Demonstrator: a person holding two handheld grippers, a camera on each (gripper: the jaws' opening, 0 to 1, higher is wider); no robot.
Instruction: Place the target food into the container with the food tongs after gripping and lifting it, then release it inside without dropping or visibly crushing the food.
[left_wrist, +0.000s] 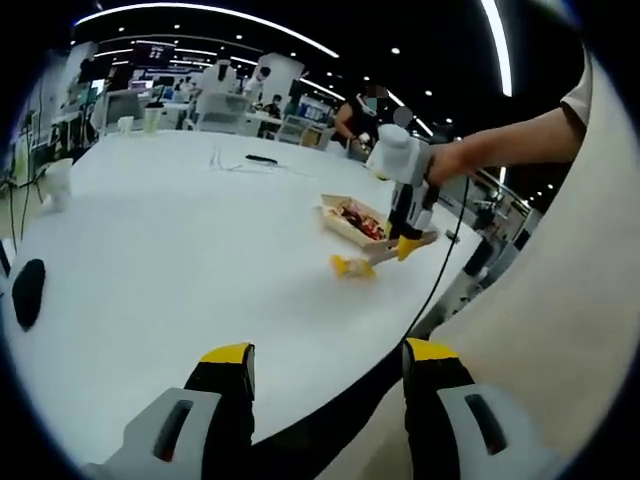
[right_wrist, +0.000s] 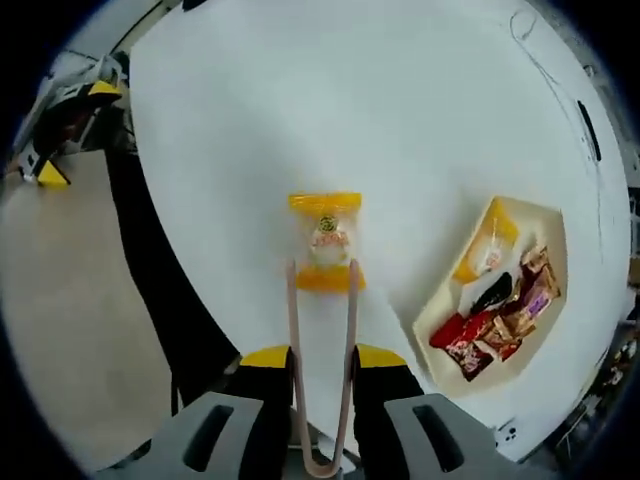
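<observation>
A snack packet (right_wrist: 325, 240) with yellow ends and a clear middle lies flat on the white table (right_wrist: 330, 100). My right gripper (right_wrist: 322, 357) is shut on a pair of beige food tongs (right_wrist: 292, 310). The tong arms are spread, with their tips at either side of the packet's near end. A cream tray (right_wrist: 492, 225) holding several wrapped snacks sits to the right of the packet. In the left gripper view, a hand holds the right gripper (left_wrist: 405, 190) over the packet (left_wrist: 350, 267), beside the tray (left_wrist: 340, 222). My left gripper (left_wrist: 328, 355) is open with nothing in it, near the table's edge.
The table's curved edge (right_wrist: 170, 300) runs close to the packet, with floor beyond it. A black object (left_wrist: 28, 292) lies at the left, and cables (left_wrist: 250, 160) at the far side. People and desks stand in the background. The left gripper (right_wrist: 60, 110) sits off the table's edge.
</observation>
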